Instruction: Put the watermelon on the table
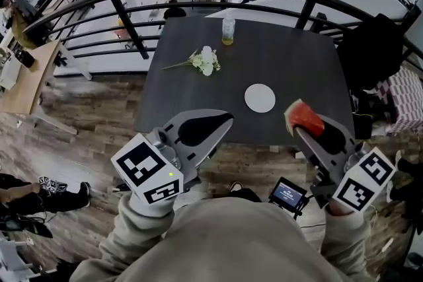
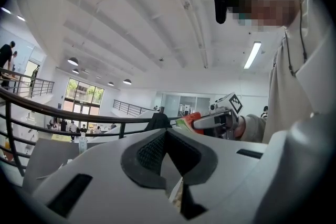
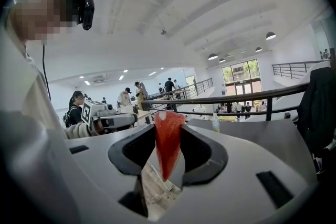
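Fingers (image 3: 236,165) of my right gripper (image 1: 299,131) clamp the watermelon (image 1: 304,117), angled slightly down near the table (image 1: 198,96) edge. My left gripper (image 1: 223,121) points level beside it, fingers together, empty.

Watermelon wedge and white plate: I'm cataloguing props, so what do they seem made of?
Red watermelon wedge: matte, evenly red flesh with a pale green rind; real fruit or a foam replica, can't tell. Round white plate: smooth, plain white, likely ceramic or plastic.

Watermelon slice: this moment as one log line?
right gripper: shut on watermelon slice | left gripper: shut, empty | slice: not yet on table
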A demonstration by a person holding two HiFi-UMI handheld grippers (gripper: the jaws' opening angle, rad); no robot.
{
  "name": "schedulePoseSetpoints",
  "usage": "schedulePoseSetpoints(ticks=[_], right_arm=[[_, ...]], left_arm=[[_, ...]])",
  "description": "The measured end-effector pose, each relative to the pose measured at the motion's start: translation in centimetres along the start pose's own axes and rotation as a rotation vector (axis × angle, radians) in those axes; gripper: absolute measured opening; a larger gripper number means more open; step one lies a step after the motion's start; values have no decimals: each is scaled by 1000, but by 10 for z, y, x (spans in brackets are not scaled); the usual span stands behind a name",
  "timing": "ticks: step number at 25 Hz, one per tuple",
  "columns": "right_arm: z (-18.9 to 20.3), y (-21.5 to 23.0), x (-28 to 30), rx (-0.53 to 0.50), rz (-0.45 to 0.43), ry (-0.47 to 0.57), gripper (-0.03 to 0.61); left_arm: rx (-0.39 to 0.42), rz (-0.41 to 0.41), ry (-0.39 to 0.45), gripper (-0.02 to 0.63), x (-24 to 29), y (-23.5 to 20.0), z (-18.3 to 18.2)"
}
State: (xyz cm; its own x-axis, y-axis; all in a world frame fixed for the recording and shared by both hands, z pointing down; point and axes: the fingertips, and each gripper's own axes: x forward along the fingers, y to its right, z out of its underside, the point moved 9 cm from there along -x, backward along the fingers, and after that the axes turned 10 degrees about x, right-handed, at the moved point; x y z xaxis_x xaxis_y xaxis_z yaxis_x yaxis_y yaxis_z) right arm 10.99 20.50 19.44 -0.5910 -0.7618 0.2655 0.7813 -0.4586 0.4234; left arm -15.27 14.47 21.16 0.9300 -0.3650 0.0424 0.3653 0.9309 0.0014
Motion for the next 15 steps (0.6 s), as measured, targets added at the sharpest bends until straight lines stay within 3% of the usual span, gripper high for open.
schedulePoseSetpoints(ticks=[8,15], right_arm=[[-35,65,-23,41,-24,-8,159],[-30,120,-56,116,18,23,160]], left_arm=[[-22,-2,-44,5,76,4,-20],[-39,37,-87,5,126,11,-20]])
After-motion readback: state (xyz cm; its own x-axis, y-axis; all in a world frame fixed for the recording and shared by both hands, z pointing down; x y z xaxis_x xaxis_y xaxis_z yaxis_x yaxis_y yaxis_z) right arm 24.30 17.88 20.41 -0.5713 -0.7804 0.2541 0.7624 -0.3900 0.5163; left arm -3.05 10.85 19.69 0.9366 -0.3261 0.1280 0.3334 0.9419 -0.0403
